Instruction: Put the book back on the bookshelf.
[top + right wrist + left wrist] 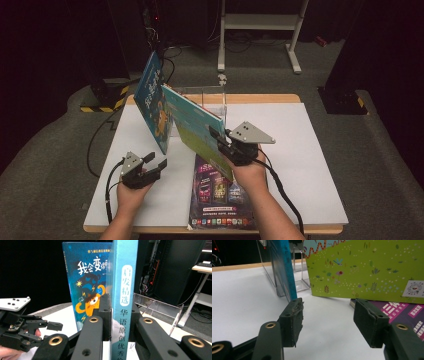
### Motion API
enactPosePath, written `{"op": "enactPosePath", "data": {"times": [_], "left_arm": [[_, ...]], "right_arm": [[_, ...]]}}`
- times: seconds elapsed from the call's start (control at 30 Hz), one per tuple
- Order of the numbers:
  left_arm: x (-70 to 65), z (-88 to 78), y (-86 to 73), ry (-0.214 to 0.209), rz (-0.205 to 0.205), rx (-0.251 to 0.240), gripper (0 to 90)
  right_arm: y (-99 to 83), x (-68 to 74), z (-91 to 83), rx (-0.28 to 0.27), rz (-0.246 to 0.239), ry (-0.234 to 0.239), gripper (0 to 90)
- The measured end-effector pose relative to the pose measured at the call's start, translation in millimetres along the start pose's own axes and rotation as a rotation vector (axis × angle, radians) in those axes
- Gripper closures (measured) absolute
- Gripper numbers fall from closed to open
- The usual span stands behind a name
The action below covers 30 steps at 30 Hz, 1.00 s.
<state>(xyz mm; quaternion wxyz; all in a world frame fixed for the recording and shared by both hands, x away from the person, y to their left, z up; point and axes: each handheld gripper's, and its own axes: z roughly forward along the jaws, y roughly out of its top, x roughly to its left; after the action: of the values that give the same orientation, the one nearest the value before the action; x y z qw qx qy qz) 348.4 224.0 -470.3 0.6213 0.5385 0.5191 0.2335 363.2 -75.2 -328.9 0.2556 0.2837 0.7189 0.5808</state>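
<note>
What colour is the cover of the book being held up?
Lime green, dotted with small flowers, on the held book; clearest in the left gripper view.

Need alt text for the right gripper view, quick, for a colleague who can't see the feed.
The right gripper is shut on the spine of a green-and-teal picture book held upright. Behind it stands a blue book with an orange cartoon face, a clear acrylic stand is at right, and the left gripper is at lower left.

Dim room, black surroundings; white table [300,150] lit from above; frames soft, slightly grainy.
</note>
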Motion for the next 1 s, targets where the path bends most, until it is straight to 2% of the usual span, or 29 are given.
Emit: {"op": "enactPosePath", "data": {"times": [0.37,0.83,0.9,1.0], "left_arm": [[-1.5,-0.3,0.5,-0.006,-0.009,-0.003,40.7],[-7.3,-0.6,0.7,-0.023,0.001,-0.001,40.7],[-10.1,-0.7,1.1,-0.030,-0.010,-0.009,40.7],[-13.5,-2.4,2.6,-0.040,-0.004,-0.015,40.7]], "right_arm": [[-4.2,0.1,-3.9,0.008,0.011,0.000,77.2],[-47.0,-1.4,-28.2,0.054,0.057,0.019,76.5],[-53.9,-1.1,-30.0,0.052,0.085,0.035,75.5],[-63.4,0.2,-30.3,0.067,0.115,0.043,72.5]]}}
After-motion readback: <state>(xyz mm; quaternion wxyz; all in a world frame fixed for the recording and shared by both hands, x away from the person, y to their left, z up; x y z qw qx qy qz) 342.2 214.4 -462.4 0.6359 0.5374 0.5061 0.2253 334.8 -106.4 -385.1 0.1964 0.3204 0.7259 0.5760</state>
